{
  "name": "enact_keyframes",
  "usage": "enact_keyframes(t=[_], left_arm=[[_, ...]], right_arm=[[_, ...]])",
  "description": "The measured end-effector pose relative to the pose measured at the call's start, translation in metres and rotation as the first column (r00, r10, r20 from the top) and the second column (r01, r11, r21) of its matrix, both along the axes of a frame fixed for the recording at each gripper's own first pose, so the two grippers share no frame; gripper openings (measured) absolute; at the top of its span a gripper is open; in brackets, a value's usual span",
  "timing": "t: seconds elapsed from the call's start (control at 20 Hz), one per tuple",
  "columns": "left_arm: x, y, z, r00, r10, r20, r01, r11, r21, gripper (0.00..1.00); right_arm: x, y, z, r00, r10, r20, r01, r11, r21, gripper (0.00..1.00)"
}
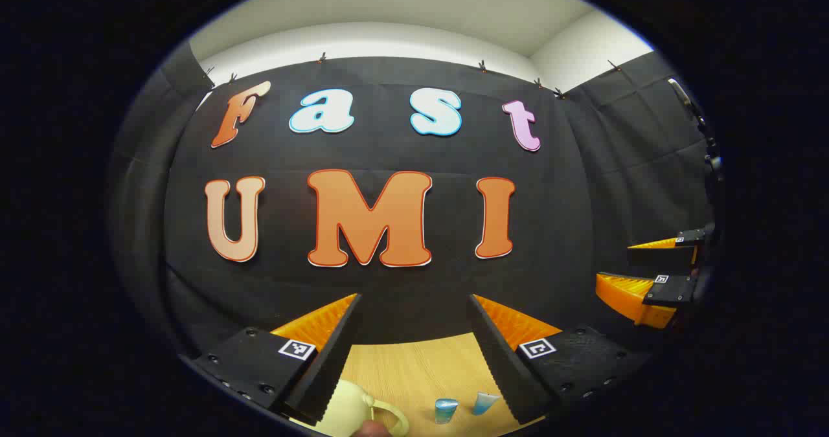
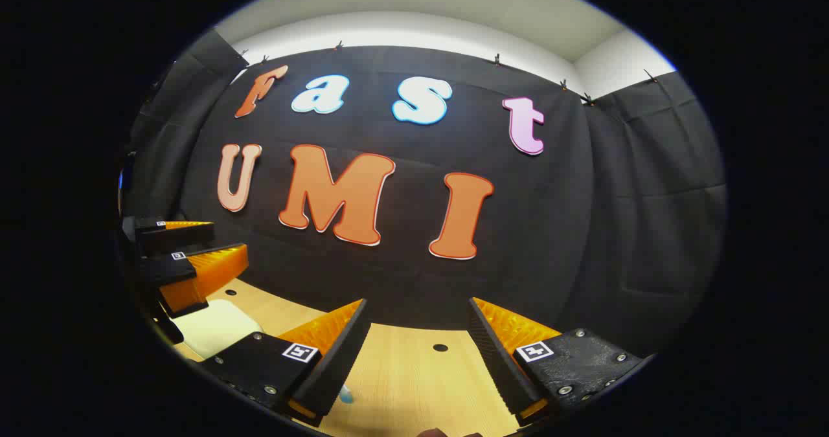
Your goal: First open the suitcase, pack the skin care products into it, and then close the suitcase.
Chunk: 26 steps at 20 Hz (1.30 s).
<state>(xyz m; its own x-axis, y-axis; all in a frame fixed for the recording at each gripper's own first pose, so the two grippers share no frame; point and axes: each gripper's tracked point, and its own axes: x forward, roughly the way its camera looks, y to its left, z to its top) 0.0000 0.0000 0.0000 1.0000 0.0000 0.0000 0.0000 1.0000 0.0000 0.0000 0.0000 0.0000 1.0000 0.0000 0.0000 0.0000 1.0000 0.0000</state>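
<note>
Wooden table (image 1: 414,372), cream suitcase (image 1: 346,411), two blue skincare tubes (image 1: 445,410), no legible labels, left gripper (image 1: 414,333) spread, right gripper (image 2: 418,333) spread

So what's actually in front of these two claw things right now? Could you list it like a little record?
Left gripper: open, held above the table
Right gripper: open, held above the table
Table: light wood
Cream suitcase: low in the left gripper view, handle visible
Skin care products: two small blue tubes on the table
Packing: not yet begun
</note>
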Motion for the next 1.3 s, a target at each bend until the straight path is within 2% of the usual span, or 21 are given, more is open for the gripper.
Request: enact_keyframes(t=[0.25, 0.3, 0.35, 0.55, 0.8, 1.05, 1.15, 1.2, 1.3], left_arm=[[0.005, 0.006, -0.015, 0.995, 0.098, -0.027, -0.098, 0.995, 0.027, 0.98], [0.005, 0.009, -0.018, 0.992, 0.119, -0.039, -0.118, 0.993, 0.03, 0.98], [0.006, 0.009, -0.021, 0.991, 0.123, -0.046, -0.122, 0.992, 0.029, 0.98], [0.002, 0.017, -0.02, 0.984, 0.175, -0.029, -0.174, 0.984, 0.032, 0.98], [0.003, 0.022, -0.018, 0.981, 0.193, -0.012, -0.191, 0.978, 0.083, 1.0], [0.002, 0.023, -0.046, 0.981, 0.186, -0.063, -0.169, 0.963, 0.211, 0.98], [0.0, 0.016, -0.07, 0.98, 0.161, -0.114, -0.123, 0.951, 0.284, 0.98], [0.0, 0.011, -0.085, 0.98, 0.135, -0.147, -0.077, 0.936, 0.344, 1.0], [-0.005, 0.013, -0.117, 0.968, 0.143, -0.206, -0.033, 0.886, 0.462, 0.97]], right_arm=[[0.007, 0.017, -0.007, 0.994, 0.108, 0.016, -0.107, 0.994, -0.027, 0.95], [0.008, 0.021, -0.007, 0.992, 0.128, 0.018, -0.127, 0.992, -0.021, 0.93], [0.009, 0.023, -0.007, 0.989, 0.148, 0.021, -0.148, 0.989, -0.016, 0.95], [0.015, 0.024, -0.014, 0.984, 0.178, 0.021, -0.178, 0.984, -0.007, 0.93], [0.021, 0.024, -0.026, 0.978, 0.207, 0.006, -0.207, 0.978, 0.002, 0.95], [0.025, 0.017, -0.034, 0.975, 0.221, 0.002, -0.221, 0.975, 0.013, 0.95], [0.031, 0.01, -0.036, 0.976, 0.218, 0.004, -0.218, 0.976, 0.01, 0.95], [0.034, 0.006, -0.038, 0.976, 0.217, 0.006, -0.217, 0.976, 0.006, 0.95], [0.042, -0.004, -0.042, 0.98, 0.2, 0.009, -0.199, 0.98, -0.012, 0.95]])
